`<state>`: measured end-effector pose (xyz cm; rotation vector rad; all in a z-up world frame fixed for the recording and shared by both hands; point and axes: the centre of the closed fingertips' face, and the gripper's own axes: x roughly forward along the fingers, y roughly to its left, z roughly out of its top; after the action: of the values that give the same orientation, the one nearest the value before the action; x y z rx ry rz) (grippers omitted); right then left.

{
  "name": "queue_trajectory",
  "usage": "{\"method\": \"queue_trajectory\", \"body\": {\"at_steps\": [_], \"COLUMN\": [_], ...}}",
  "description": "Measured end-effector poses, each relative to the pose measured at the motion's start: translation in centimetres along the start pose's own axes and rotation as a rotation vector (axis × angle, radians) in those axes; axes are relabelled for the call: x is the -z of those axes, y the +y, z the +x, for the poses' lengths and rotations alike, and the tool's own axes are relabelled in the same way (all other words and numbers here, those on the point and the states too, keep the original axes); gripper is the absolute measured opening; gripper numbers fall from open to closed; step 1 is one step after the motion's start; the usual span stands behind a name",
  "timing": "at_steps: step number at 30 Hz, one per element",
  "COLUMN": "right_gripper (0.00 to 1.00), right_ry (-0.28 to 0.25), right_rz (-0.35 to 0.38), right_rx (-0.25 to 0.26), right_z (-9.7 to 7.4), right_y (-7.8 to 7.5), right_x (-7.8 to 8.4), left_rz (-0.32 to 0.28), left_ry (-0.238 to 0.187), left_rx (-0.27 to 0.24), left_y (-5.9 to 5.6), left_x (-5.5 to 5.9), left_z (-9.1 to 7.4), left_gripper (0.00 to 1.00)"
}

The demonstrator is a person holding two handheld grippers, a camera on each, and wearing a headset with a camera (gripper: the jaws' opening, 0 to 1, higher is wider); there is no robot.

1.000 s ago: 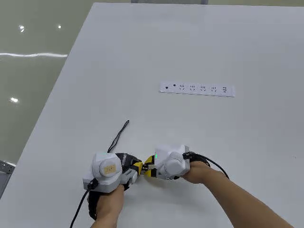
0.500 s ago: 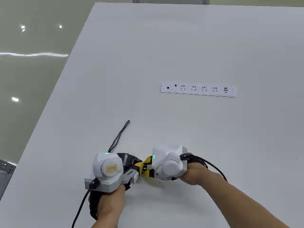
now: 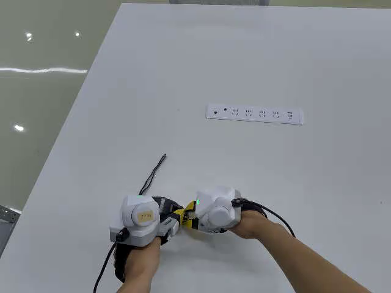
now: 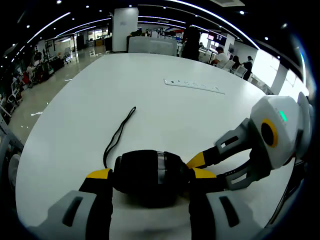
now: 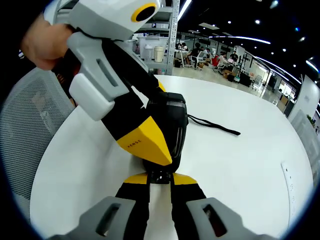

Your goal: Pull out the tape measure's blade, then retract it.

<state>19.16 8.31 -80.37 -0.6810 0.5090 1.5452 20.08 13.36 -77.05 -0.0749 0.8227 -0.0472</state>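
Observation:
The black tape measure (image 4: 150,176) lies low on the white table (image 3: 244,67), its black wrist strap (image 3: 153,174) trailing away across the top. My left gripper (image 4: 150,176) is shut on the tape measure's body, one yellow-tipped finger on each side. My right gripper (image 5: 160,178) faces it from the other side, its yellow fingertips pinched on the blade's end hook at the case mouth (image 5: 160,176). In the head view both grippers meet at the table's near edge, the left gripper (image 3: 173,218) and the right gripper (image 3: 186,218) tip to tip. No blade length shows.
A white power strip (image 3: 255,114) lies further back on the table, also seen in the left gripper view (image 4: 194,85). The table's left edge runs diagonally beside shiny floor. An office with chairs and people lies beyond.

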Motion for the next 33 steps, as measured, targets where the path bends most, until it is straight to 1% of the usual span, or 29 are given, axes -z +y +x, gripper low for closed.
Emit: {"method": "queue_trajectory", "body": {"at_steps": [3,5,6,8,9,11,13,14,15,17,19,21,22,24,26,28,29,30,31,33], "right_gripper": [0.15,0.15,0.17,0.23,0.24,0.23,0.25,0.28,0.3,0.3,0.32,0.35,0.36,0.37,0.39,0.41,0.42,0.43,0.44,0.46], "right_ry": [0.003,0.005,0.005,0.015,0.014,0.004,0.0,0.004,0.003,-0.012,-0.016,-0.004,-0.008,-0.017,-0.022,-0.024,-0.027,-0.034,-0.044,-0.05], "right_rz": [-0.001,0.005,0.009,0.025,0.027,0.031,0.054,0.072,0.069,0.071,0.079,0.087,0.099,0.116,0.135,0.16,0.17,0.188,0.203,0.215], "right_rx": [0.006,0.012,0.016,0.023,0.022,0.025,0.033,0.037,0.04,0.054,0.058,0.064,0.067,0.081,0.094,0.112,0.118,0.133,0.146,0.161], "right_z": [0.2,0.0,0.0,0.0,0.0,-0.2,-0.2,-0.2,-0.3,-1.1,-1.2,-1.4,-1.7,-1.8,-2.1,-2.7,-2.9,-3.6,-3.9,-4.4], "right_y": [-0.3,-0.2,-0.2,-0.2,-0.1,0.0,-0.1,-0.1,-0.1,0.0,0.0,0.0,0.2,0.1,0.0,0.1,0.1,0.4,0.4,0.4], "right_x": [0.0,-0.2,-0.1,0.1,0.1,-0.1,-0.1,0.1,0.1,-0.2,-0.3,0.1,0.1,0.3,0.6,0.8,0.9,0.9,0.9,1.2], "left_rz": [-0.001,0.003,0.005,0.011,0.018,0.019,0.024,0.037,0.044,0.062,0.074,0.095,0.104,0.12,0.134,0.155,0.165,0.177,0.192,0.224], "left_ry": [0.018,0.021,0.021,0.019,0.021,0.022,0.024,0.025,0.027,0.027,0.026,0.02,0.018,0.017,0.016,0.014,0.012,0.013,0.013,0.003], "left_rx": [0.001,0.006,0.008,0.011,0.016,0.029,0.038,0.047,0.055,0.065,0.074,0.09,0.097,0.11,0.134,0.153,0.162,0.167,0.176,0.202], "left_y": [0.0,-0.1,-0.1,0.0,-0.2,-0.4,-0.5,-0.6,-0.7,-0.8,-0.9,-0.8,-0.8,-1.0,-1.0,-1.2,-1.4,-1.4,-1.2,-1.5], "left_x": [0.2,0.1,0.1,0.2,0.2,0.1,0.2,0.2,0.2,0.3,0.2,0.0,-0.1,-0.2,-0.2,-0.2,0.0,0.1,0.1,0.0], "left_z": [0.0,-0.2,-0.2,-0.2,-0.2,-0.4,-0.4,-0.4,-0.3,-0.5,-0.6,-0.7,-0.9,-1.2,-1.3,-1.6,-1.6,-1.7,-1.9,-2.3], "left_gripper": [0.58,0.58,0.58,0.58,0.58,0.6,0.64,0.65,0.65,0.68,0.71,0.72,0.72,0.73,0.74,0.74,0.75,0.75,0.76,0.78]}}
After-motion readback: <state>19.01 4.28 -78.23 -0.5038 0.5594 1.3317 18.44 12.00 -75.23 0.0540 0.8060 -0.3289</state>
